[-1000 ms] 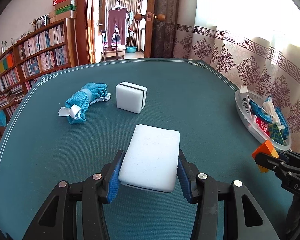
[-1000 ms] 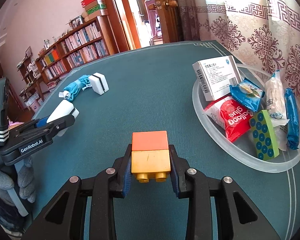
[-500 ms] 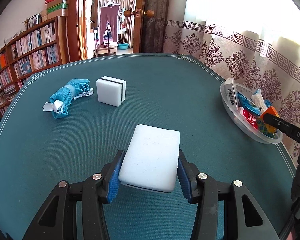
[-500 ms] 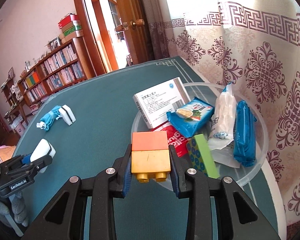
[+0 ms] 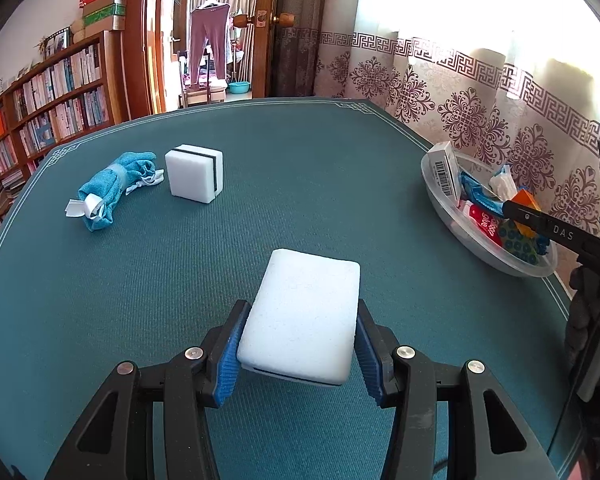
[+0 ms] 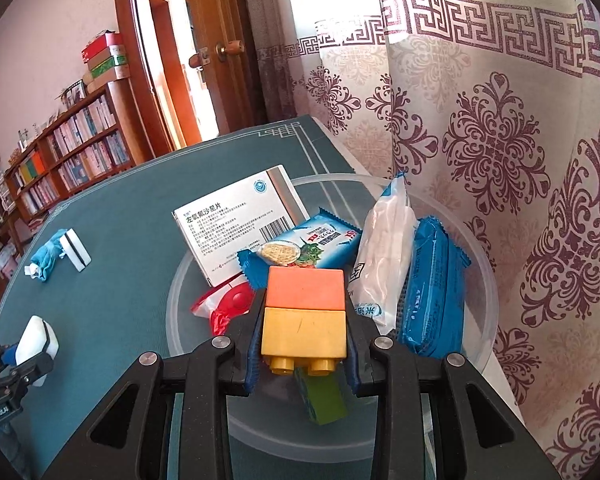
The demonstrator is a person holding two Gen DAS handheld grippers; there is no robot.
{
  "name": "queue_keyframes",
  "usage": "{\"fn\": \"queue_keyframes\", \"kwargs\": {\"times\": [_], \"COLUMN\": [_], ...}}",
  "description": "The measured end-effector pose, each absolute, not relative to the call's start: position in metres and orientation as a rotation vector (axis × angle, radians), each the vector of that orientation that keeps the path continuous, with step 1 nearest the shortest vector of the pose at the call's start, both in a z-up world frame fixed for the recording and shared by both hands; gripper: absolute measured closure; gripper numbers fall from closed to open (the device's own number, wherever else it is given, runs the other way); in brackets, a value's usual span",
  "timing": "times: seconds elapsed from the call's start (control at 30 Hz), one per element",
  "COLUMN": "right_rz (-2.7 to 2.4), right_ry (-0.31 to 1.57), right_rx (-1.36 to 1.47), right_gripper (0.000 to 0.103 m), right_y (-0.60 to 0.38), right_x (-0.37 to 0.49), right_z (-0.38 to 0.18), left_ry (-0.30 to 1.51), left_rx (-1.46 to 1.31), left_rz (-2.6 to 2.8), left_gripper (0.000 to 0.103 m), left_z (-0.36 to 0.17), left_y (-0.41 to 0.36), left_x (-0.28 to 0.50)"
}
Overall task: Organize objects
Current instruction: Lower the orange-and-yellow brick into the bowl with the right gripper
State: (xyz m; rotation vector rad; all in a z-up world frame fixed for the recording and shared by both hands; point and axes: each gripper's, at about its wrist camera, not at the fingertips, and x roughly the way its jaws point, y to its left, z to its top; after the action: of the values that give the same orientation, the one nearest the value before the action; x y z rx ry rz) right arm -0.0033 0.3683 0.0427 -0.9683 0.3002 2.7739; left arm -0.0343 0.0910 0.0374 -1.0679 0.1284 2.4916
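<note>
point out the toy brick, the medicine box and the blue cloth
toy brick (image 6: 305, 320), right wrist view, seam between orange and yellow halves
medicine box (image 6: 236, 220), right wrist view, printed white face
blue cloth (image 5: 108, 188), left wrist view, middle of the roll

Between the left fingers, a matt, fine-pored foam sponge; between the right fingers, a smooth plastic block. Beyond: ribbed cloth worktop, translucent plastic bowl, glossy wrappers.

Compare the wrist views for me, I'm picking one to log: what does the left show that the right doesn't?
Left only: the right gripper's finger from the side, over the bowl.
Right only: the orange-and-yellow block full on, the cracker packet and medicine box's print.
Both: held white sponge, blue cloth, clear bowl.
</note>
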Motion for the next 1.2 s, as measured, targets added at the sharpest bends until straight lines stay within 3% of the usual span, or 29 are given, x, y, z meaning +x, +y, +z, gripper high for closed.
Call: {"fn": "queue_keyframes", "kwargs": {"times": [0.2,0.37,1.2], "right_rz": [2.778,2.779,2.768], "right_ry": [0.290,0.288,0.158], "right_rx": [-0.965,-0.937,-0.846], "right_gripper": [0.069,0.057,0.057], "right_y": [0.369,0.369,0.375], "right_x": [-0.007,-0.002,0.025], "right_z": [0.043,0.047,0.057], "left_ry": [0.134,0.136,0.179], "left_rx": [-1.070,-1.074,-1.057], "left_rz": [2.482,2.476,2.444], "left_gripper": [0.050,0.050,0.050], "left_z": [0.037,0.036,0.040], "left_y": [0.095,0.097,0.124], "left_x": [-0.032,-0.033,-0.023]}}
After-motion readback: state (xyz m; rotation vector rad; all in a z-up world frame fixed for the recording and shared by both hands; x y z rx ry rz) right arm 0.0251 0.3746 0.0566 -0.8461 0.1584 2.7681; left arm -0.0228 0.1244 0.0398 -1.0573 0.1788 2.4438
